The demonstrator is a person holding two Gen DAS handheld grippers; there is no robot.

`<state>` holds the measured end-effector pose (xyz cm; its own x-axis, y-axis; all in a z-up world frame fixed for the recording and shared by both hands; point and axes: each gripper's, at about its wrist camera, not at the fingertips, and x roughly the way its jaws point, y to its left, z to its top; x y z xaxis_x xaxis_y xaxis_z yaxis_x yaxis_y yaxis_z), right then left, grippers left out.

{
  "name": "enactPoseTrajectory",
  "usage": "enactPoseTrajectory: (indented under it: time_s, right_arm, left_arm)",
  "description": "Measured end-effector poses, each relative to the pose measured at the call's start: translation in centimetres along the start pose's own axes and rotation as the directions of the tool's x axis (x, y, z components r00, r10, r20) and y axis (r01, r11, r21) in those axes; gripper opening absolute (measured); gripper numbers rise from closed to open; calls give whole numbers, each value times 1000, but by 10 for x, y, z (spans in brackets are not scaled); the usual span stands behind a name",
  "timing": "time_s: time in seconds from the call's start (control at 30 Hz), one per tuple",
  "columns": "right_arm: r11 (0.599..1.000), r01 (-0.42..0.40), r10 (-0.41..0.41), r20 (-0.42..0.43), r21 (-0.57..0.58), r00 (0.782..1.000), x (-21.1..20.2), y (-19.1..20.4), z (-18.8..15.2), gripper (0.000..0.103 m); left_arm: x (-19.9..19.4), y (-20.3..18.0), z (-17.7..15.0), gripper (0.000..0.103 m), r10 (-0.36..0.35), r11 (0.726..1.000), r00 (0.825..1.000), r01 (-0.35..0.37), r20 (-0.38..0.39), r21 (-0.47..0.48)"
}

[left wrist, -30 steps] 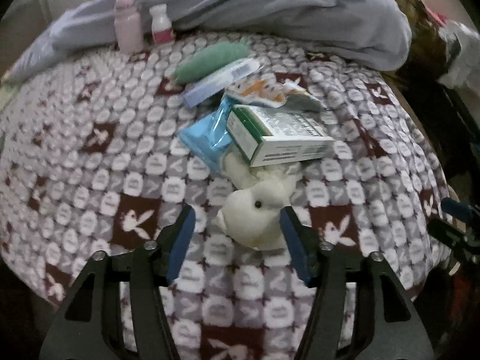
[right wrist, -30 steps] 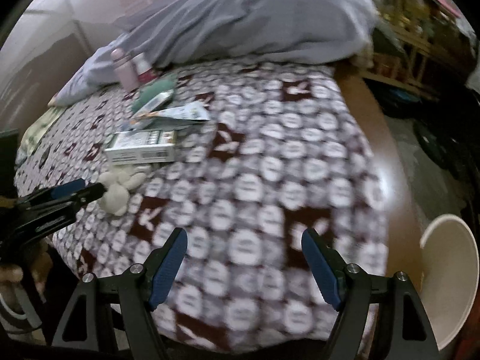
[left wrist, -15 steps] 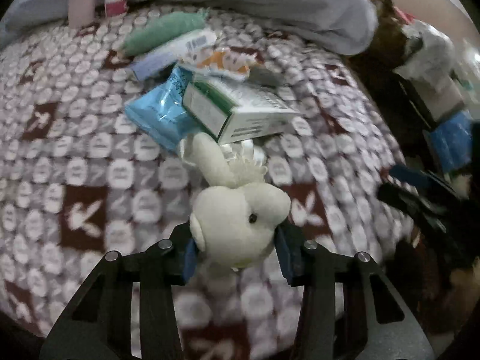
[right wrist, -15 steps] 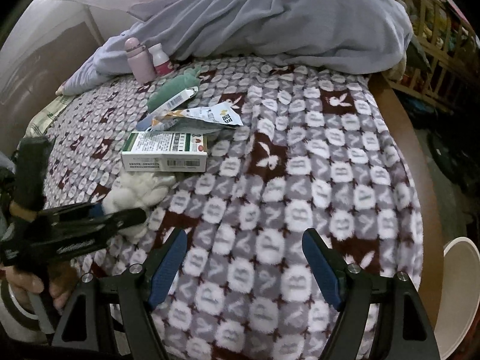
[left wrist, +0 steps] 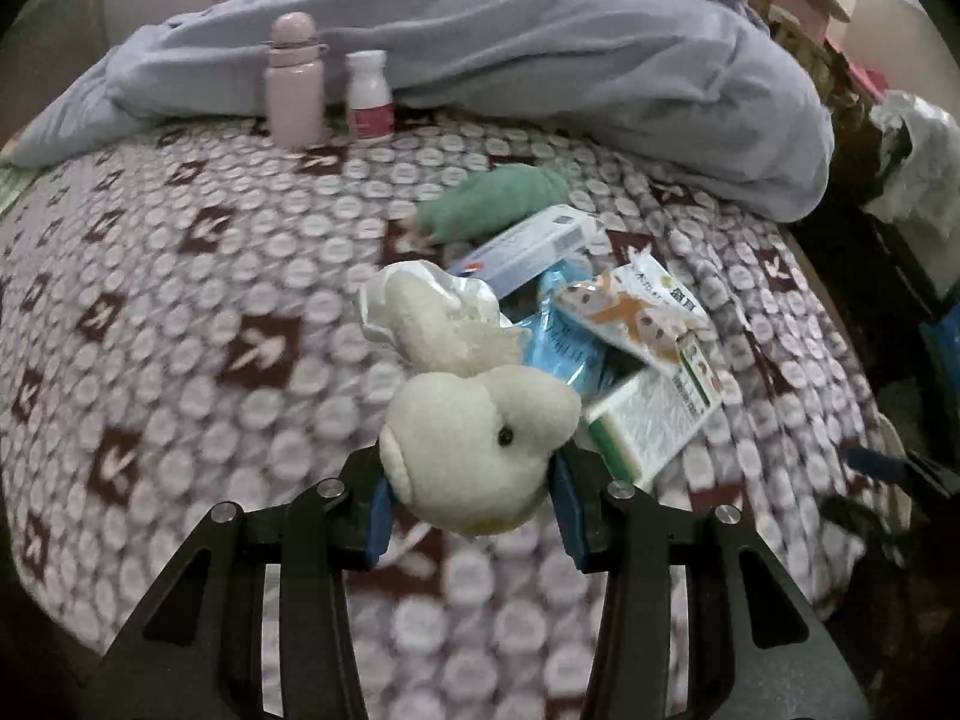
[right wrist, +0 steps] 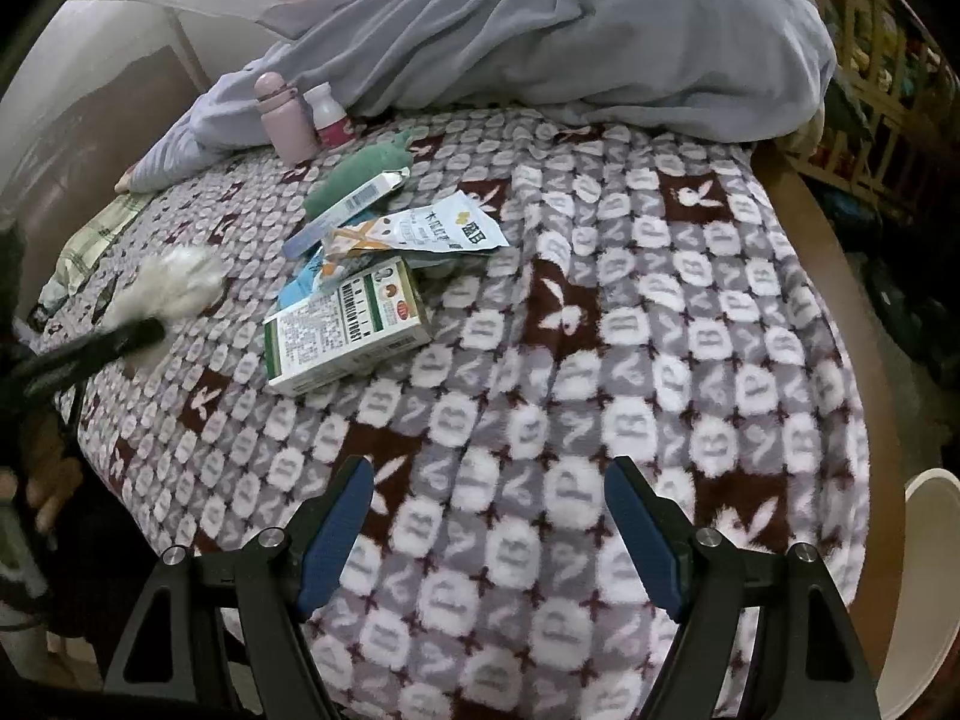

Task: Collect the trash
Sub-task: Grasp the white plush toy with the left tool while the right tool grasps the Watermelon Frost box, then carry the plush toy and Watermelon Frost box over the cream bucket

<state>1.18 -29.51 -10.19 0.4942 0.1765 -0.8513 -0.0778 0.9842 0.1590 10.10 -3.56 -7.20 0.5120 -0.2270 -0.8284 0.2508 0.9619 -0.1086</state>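
Observation:
My left gripper (left wrist: 471, 510) is shut on a cream plush toy (left wrist: 474, 438) and holds it above the patterned blanket (left wrist: 180, 300); the toy shows blurred in the right wrist view (right wrist: 174, 288). Trash lies in a pile behind it: a green-and-white carton (right wrist: 348, 330), a white snack wrapper (right wrist: 420, 228), a blue packet (left wrist: 564, 348) and a long white box (right wrist: 348, 210). My right gripper (right wrist: 489, 531) is open and empty over the blanket, near the bed's front edge.
A pink bottle (left wrist: 294, 84) and a small white bottle (left wrist: 369, 96) stand by the grey duvet (left wrist: 570, 42). A green cloth roll (left wrist: 498, 201) lies behind the pile. A white bin's rim (right wrist: 924, 588) shows at the lower right, beyond the wooden bed edge (right wrist: 840, 276).
My left gripper closed on the plush toy and lifted it off the blanket. My right gripper moved in over the bed, still open.

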Motion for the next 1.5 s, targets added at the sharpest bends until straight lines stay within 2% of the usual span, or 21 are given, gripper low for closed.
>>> enactPoseTrajectory:
  time_s: [0.07,0.1,0.17,0.23,0.3,0.43,0.53,0.67,0.73,0.8,0.87,0.9,0.97,1.07,1.2,1.27,1.33,1.43,1.5]
  right_arm:
    - [1000,13,-13,2,-9,1000,-4,0,-1,77]
    - [1000,21,-21,3,-9,1000,-6,-1,-1,77]
    - [999,36,-36,10,-1,999,-10,-6,-1,77]
    - [999,46,-46,19,17,999,-15,-12,-1,77]
    - [998,50,-51,20,44,998,-15,-19,2,78]
    - [996,13,-13,4,84,1000,-6,-16,9,78]
    - [998,-24,24,-7,64,1000,8,6,16,78]
    - [1000,-25,25,-12,18,1000,29,37,31,78]
    - [1000,-6,6,-30,-3,1000,46,49,40,79]
    - [1000,15,-16,-61,-19,998,65,57,47,79]
    - [999,15,-18,-94,-39,995,84,62,51,79]
    - [999,17,-21,-108,-38,994,90,61,48,72]
    - [999,17,-20,-100,-38,995,85,56,42,54]
    - [998,4,-9,-79,-59,997,60,44,25,54]
    - [998,-6,3,-51,-57,999,26,27,8,54]
    - [997,28,-30,-21,-69,999,10,19,3,54]
    - [994,72,-71,5,-80,997,-2,11,0,54]
    - [995,82,-81,29,-57,996,-13,-2,-4,54]
    - [995,89,-87,41,-42,995,-21,-11,-7,54]
  left_arm:
    - [18,-17,-1,42,-9,999,999,10,-44,35]
    - [25,-28,-7,42,-40,998,995,44,-86,51]
    - [22,-43,-18,42,-105,990,987,115,-121,78]
    - [14,-57,-33,42,-183,972,971,202,-154,119]
    - [4,-61,-46,42,-203,964,965,226,-164,141]
    - [-13,-45,-52,42,-164,972,979,182,-124,146]
    - [-28,-23,-52,42,-119,984,990,127,-71,126]
    - [-41,2,-54,42,-103,991,994,106,-48,77]
    - [-44,8,-57,42,-116,992,992,119,-54,52]
    - [-46,13,-61,42,-175,984,981,177,-82,20]
    - [-49,13,-67,42,-258,966,958,259,-122,-9]
    - [-51,12,-71,42,-296,955,945,296,-143,-18]
    - [-57,7,-77,42,-325,945,933,326,-156,-19]
    - [-65,-5,-86,42,-313,947,935,320,-166,16]
    - [-75,-19,-94,42,-337,936,923,349,-186,38]
    - [-82,-29,-98,42,-354,926,916,372,-190,71]
    - [-91,-37,-100,42,-357,919,916,379,-184,105]
    - [-105,-44,-98,42,-361,916,919,382,-157,126]
    - [-113,-46,-93,42,-388,906,912,404,-135,123]
